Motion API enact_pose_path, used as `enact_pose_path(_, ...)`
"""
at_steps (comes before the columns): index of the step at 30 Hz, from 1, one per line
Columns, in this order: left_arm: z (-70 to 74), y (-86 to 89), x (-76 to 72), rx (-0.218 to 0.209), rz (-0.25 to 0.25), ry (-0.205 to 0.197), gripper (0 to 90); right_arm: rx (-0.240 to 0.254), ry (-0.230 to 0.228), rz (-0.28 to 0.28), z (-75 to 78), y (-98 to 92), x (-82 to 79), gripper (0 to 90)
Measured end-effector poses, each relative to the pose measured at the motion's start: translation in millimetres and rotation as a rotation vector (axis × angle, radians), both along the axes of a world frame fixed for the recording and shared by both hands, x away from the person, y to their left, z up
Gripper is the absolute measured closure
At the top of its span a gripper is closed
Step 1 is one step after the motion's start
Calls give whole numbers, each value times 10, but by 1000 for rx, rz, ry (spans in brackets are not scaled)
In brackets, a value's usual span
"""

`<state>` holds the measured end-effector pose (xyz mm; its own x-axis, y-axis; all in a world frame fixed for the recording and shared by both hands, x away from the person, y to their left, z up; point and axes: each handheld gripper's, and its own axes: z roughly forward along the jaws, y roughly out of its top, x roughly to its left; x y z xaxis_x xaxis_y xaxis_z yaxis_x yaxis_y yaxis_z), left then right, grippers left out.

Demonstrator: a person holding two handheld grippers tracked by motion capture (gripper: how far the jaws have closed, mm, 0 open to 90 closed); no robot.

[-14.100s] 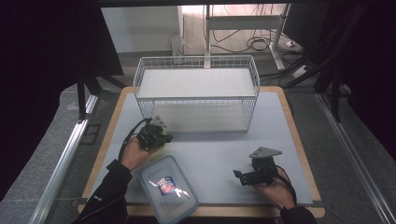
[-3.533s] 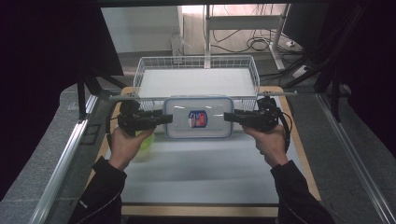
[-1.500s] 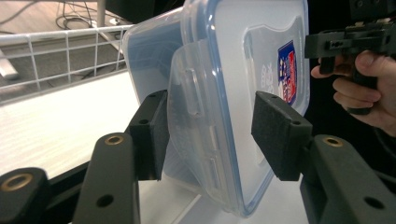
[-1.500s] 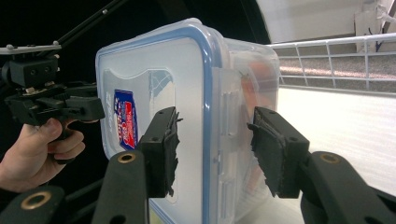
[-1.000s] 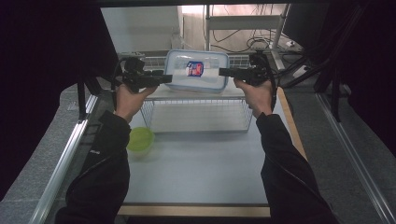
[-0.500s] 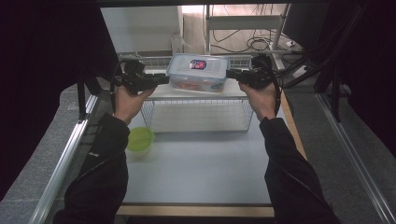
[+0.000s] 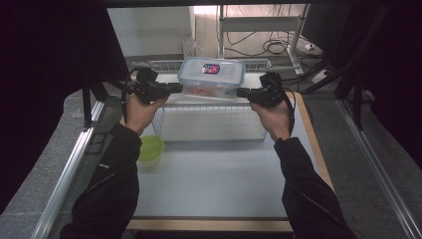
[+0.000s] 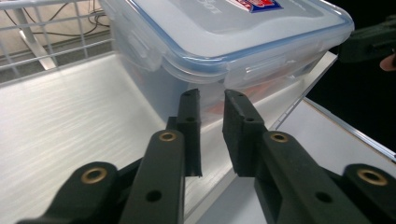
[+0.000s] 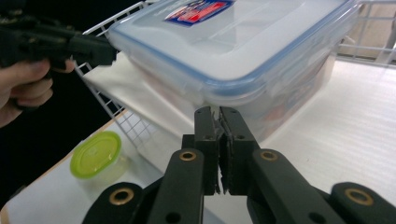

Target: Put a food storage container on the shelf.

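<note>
A clear plastic container (image 7: 211, 74) with a blue-rimmed lid and a red-and-blue label stands level on the white floor of the wire basket (image 7: 209, 107). My left gripper (image 7: 176, 88) points at its left side. The jaws have just been closing and keep a narrow gap (image 8: 212, 100) with nothing in it, just short of the container (image 8: 224, 37). My right gripper (image 7: 240, 92) points at the container's right side. Its jaws have just been closing and now meet (image 9: 217, 114), empty, in front of the container (image 9: 233, 42).
A small tub with a green lid (image 7: 149, 148) stands on the grey mat left of the basket, also in the right gripper view (image 9: 95, 161). Basket wires (image 8: 46, 28) rise behind the container. Cables and a shelf frame (image 7: 259, 22) lie beyond the table.
The container, held tilted above the basket a second ago, has come down level into the basket. Both grippers have come off its sides, with their jaws closed in.
</note>
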<state>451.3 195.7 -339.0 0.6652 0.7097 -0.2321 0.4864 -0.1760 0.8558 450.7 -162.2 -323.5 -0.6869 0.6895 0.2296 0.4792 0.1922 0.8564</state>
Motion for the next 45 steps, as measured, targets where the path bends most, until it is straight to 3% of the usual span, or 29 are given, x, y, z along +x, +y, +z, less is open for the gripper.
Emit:
enact_pose_path(10,-1,-63,27,-9,-23,4,781,44,39,-69,-7,-26,178,874)
enact_pose_path(15,-9,-58,8,-12,-21,-1,782,42,42,-65,-8,-16,195,886)
enact_pose_path(18,-9,-28,-80,-35,-26,-25,735,12,1,-50,-1,-15,127,826)
enact_pose_path(22,-8,-28,-180,-20,-29,-52,657,-11,-29,-43,15,-22,52,773)
enact_pose_path(23,-11,-31,-214,-14,-34,-62,615,-13,-36,-35,17,-32,33,748)
enact_pose_path(24,-21,-37,-286,5,-38,-87,501,-21,-44,-24,18,-48,-11,690)
enact_pose_path(26,-28,-41,-324,12,-42,-93,474,-24,-46,-19,14,-53,-33,664)
enact_pose_path(28,-48,-65,-441,40,-54,-123,380,-48,-63,-8,-7,-61,-108,582)
enact_pose_path(36,-170,-160,-741,93,-95,-165,231,-99,-107,22,-101,-53,-325,391)
enact_pose_path(45,-324,-240,-1001,129,-128,-172,130,-121,-138,61,-212,-71,-551,217)
